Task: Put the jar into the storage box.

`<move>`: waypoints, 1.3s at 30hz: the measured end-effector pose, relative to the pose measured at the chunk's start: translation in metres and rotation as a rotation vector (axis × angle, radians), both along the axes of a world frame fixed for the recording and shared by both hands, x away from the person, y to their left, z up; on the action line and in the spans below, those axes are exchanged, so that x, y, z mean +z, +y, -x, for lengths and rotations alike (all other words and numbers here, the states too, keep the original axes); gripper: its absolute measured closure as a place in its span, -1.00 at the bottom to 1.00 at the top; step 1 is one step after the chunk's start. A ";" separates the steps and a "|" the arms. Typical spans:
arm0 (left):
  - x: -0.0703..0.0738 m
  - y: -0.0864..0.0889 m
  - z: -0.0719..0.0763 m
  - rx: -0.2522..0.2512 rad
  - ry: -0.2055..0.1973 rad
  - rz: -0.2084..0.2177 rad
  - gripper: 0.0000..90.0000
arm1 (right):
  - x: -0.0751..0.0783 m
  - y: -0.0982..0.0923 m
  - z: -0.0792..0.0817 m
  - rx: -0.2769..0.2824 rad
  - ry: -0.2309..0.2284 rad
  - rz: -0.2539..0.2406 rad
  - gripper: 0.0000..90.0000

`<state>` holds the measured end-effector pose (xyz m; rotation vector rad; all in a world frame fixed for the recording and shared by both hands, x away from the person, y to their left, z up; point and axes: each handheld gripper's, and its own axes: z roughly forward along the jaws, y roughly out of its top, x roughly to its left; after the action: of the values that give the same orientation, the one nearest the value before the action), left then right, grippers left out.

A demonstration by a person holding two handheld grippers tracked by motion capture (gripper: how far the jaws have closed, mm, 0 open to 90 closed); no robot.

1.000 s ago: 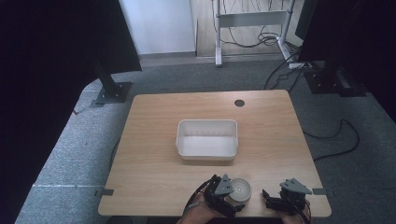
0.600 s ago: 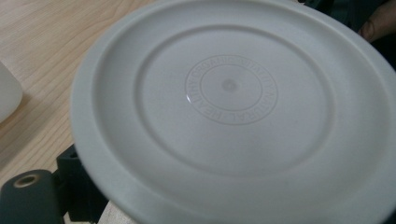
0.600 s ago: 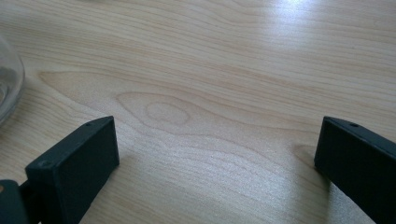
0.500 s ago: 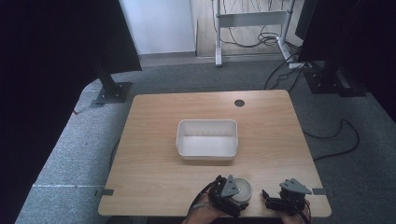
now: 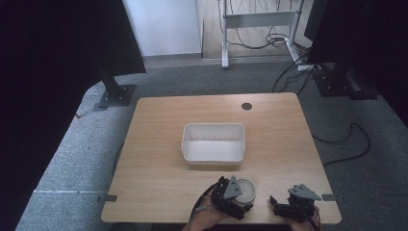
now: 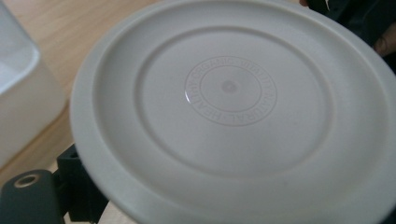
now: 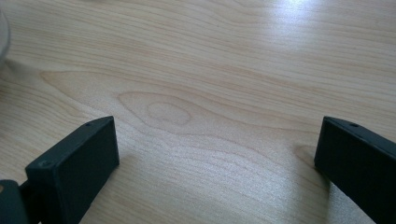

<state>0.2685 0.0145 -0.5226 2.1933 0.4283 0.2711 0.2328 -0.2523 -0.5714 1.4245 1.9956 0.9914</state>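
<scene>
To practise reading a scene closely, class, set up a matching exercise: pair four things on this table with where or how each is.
Things:
1. white rectangular plastic tub
2. round white plastic lid
3. right tool
4. small dark round hole

States:
A. jaws wide apart above bare wood
B. far edge of the wooden table
C. middle of the table
D. at the left tool

Pairs: 1-C, 2-D, 3-A, 4-B
</scene>
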 end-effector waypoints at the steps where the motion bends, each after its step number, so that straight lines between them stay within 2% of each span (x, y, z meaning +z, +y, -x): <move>1: 0.000 0.000 0.000 0.000 0.000 0.000 -0.78 | 0.000 0.000 0.000 0.000 0.000 0.000 -1.00; 12: 0.014 0.015 -0.014 0.049 -0.016 0.006 -0.78 | 0.000 0.000 0.000 0.001 0.000 0.000 -1.00; 31: 0.022 0.035 -0.035 0.120 -0.025 0.015 -0.78 | 0.000 0.000 0.000 0.001 0.000 0.000 -1.00; 39: 0.029 0.043 -0.049 0.160 -0.041 0.019 -0.78 | 0.000 0.000 0.000 0.001 0.000 0.000 -1.00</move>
<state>0.3178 0.0580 -0.4935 2.1342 0.5817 0.3962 0.2328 -0.2522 -0.5715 1.4238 1.9956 0.9923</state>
